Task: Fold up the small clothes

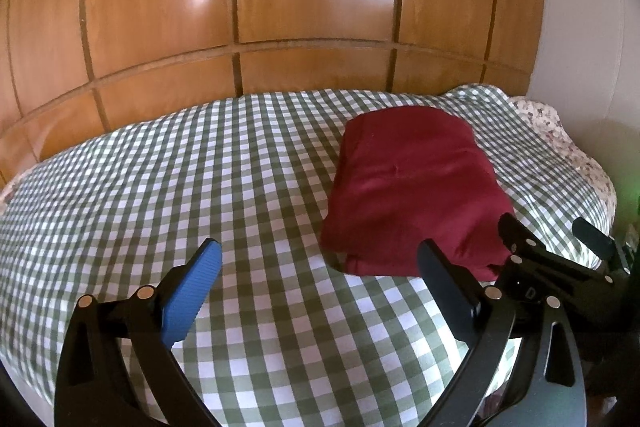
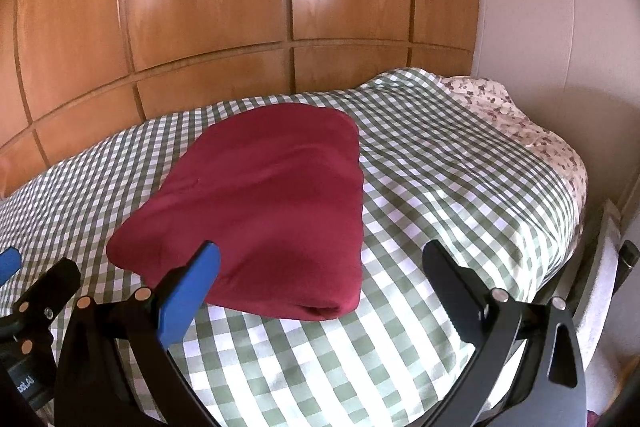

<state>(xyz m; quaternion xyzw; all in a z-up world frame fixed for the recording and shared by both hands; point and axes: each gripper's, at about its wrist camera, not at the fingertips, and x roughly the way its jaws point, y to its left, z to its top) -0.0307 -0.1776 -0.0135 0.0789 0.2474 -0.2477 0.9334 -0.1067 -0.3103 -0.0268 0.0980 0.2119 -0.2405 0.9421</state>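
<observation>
Left tongs (image 1: 320, 255) spread wide and empty, hovering low over the checked bedspread (image 1: 200, 187), just left of the folded garment's near edge. Right tongs (image 2: 320, 255) likewise spread wide and empty, hovering just past the garment's near right corner; blue-padded finger (image 2: 188, 291) in front of the garment's near edge, black finger (image 2: 452, 283) over bare bedspread to the garment's right. In the left wrist view, right tongs (image 1: 556, 239) visible at the garment's near right corner.

Dark red garment (image 2: 260, 203) folded into a plump, rounded rectangle, lying flat on the bedspread (image 2: 440, 187), several layers showing at the near right corner. Surface mostly smooth, a few soft creases.

Left of the garment, a broad stretch of bedspread. Right of it, a narrower strip of bedspread, then a floral sheet (image 2: 520, 123) at the bed's far corner beside the pale wall (image 2: 560, 27). Behind the garment, a short band of bedspread, then glossy wooden wardrobe panels (image 2: 240, 7) close along the bed's far edge.
</observation>
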